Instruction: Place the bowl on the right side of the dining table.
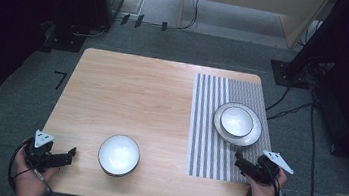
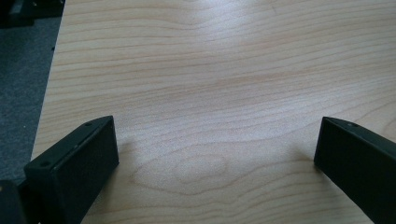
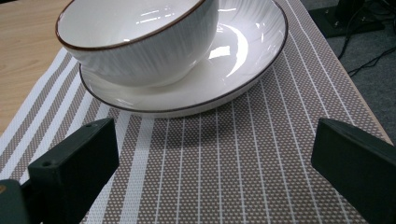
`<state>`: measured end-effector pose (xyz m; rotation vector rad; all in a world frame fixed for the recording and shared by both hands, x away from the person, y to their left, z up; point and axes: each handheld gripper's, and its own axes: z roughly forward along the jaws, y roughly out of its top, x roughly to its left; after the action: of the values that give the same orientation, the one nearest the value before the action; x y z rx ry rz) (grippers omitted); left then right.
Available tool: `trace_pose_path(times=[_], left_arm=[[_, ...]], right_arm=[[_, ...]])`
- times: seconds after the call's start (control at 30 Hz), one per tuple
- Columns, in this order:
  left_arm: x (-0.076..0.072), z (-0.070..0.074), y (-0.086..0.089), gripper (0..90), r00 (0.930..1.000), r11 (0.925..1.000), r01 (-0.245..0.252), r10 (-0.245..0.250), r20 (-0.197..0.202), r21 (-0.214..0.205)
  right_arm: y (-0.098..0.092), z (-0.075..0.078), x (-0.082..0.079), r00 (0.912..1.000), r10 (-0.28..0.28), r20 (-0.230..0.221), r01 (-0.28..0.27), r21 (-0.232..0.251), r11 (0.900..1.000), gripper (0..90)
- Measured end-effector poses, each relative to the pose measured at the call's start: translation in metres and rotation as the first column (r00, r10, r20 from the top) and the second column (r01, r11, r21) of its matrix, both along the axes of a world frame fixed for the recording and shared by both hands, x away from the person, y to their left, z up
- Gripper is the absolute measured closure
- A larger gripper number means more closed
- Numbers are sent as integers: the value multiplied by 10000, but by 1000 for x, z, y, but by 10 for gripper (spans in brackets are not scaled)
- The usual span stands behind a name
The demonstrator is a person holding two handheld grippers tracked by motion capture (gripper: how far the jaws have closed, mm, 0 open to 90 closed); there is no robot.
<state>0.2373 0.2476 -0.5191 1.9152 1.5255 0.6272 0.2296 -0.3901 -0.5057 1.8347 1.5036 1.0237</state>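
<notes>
Bowl (image 3: 140, 42) sits upright, mouth up, on plate (image 3: 243, 70); round, no long axis.

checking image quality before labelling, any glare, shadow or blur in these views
High view: evenly lit table, dark corners, soft sheen inside the near bowl. Right gripper view: bright window-like glare on the plate and the bowl on it, shadow beneath the plate on the striped mat. Left gripper view: sharp wood grain, faint shadows beside the jaws.

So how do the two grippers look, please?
Both are black. The left gripper and right gripper each carry a grey three-cornered plate on top and trail a black cable. Each has two flat, blocky jaws. The forearms show no sleeves.
</notes>
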Motion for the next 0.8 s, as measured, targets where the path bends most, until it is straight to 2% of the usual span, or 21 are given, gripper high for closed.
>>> trace_pose_path(times=[0.27,0.8], left_arm=[[0,0,0,0,10000,10000,-1,1,0,-3],[0,0,0,0,10000,10000,49,-49,2,-20]], right_arm=[[0,-4,-5,9997,154,-181,-156,-123,9998,7],[-6,-10,-18,9986,130,-511,-148,-341,9993,7]])
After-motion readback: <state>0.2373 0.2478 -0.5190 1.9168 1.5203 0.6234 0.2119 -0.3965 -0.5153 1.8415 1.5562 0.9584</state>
